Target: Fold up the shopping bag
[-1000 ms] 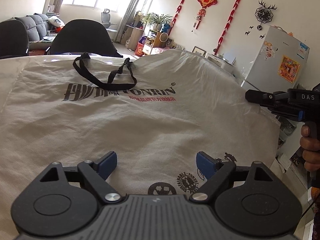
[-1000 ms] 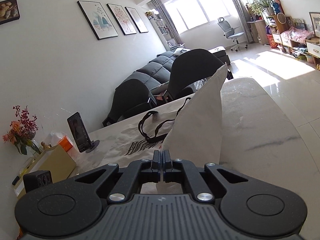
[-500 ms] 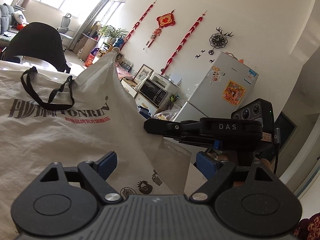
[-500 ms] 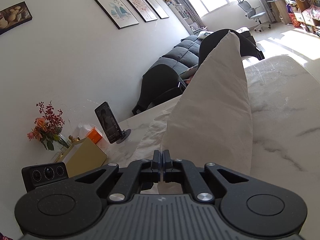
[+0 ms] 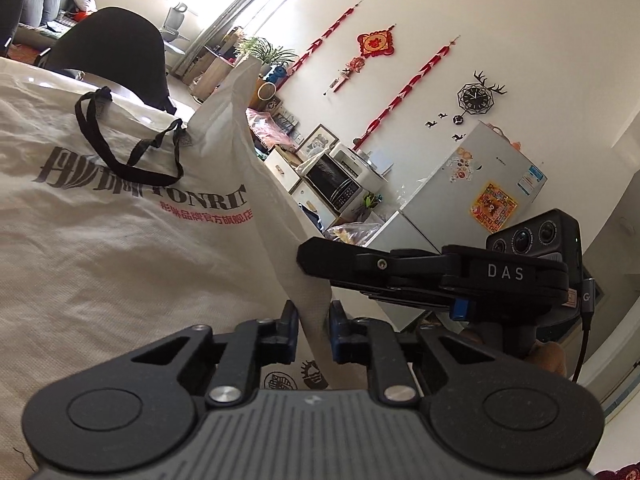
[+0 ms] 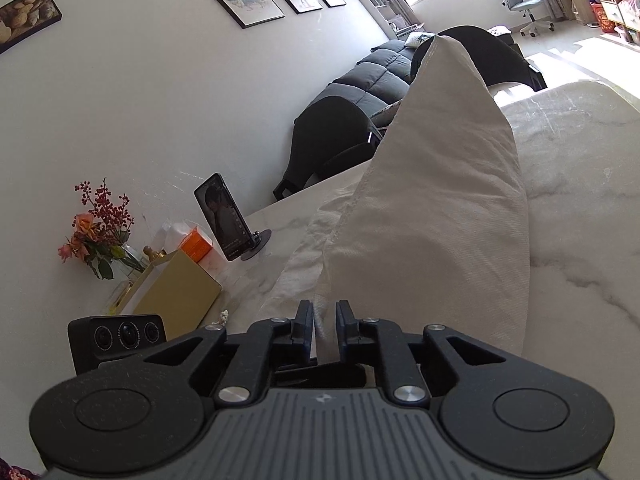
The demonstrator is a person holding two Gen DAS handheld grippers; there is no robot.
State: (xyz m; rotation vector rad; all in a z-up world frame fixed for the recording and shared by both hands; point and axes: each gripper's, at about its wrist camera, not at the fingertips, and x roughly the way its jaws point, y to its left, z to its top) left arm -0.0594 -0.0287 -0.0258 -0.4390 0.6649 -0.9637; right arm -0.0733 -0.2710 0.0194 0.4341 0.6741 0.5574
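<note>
A white fabric shopping bag (image 5: pixel 120 248) with black handles (image 5: pixel 120 148) and grey and red print lies on the marble table. Its right edge is lifted into a standing ridge (image 6: pixel 440 200). My left gripper (image 5: pixel 314 320) has its jaws nearly closed around the near end of that ridge, with a small gap on each side. My right gripper (image 6: pixel 324 322) has its jaws slightly apart with the bag's seam edge between them. It shows from the side in the left wrist view (image 5: pixel 400 268), right next to the left gripper.
A marble table (image 6: pixel 580 208) carries a phone on a stand (image 6: pixel 224 216), a gold box (image 6: pixel 176 296), an orange box and a flower vase (image 6: pixel 100 236) at its left side. Black chairs (image 5: pixel 116 48) stand at the far edge. A fridge and cabinets stand beyond the right side.
The left gripper moved in to the lifted bag edge and its jaws narrowed around it. The right gripper's jaws went from shut on the fabric to slightly apart. The ridge stands higher.
</note>
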